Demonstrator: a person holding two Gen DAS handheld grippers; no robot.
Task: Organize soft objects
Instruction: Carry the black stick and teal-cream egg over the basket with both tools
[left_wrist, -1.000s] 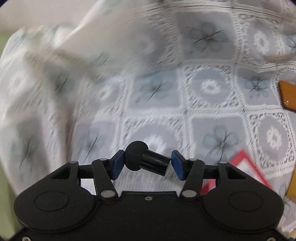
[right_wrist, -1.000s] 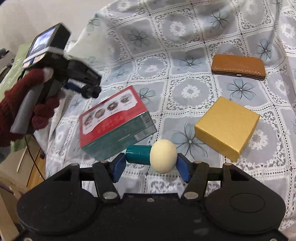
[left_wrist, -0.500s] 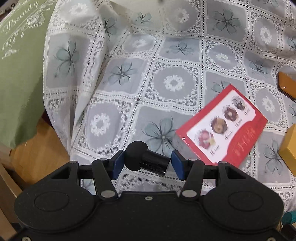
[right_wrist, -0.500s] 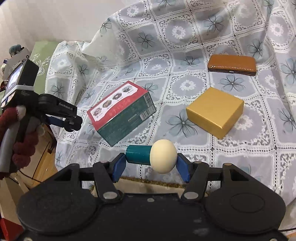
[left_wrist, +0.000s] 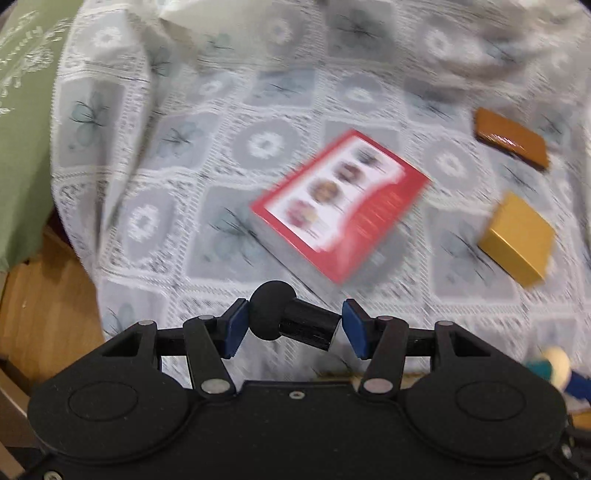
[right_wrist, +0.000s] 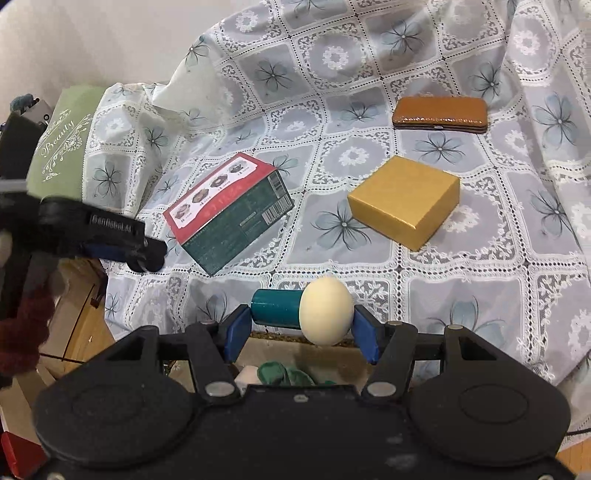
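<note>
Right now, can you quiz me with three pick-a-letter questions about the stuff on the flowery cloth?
1. Where is the brown case from the gold box?
A nearer the camera
B farther back
C under it

2. How many boxes lie on the cloth?
A two
B four
C none

3. What is the right hand-held gripper doing?
A empty
B shut on a cream-and-teal peg
C gripping the red box

Answers: 1 B, the case sits beyond the box. 2 A, red and gold. 3 B, both pads touch the peg.
</note>
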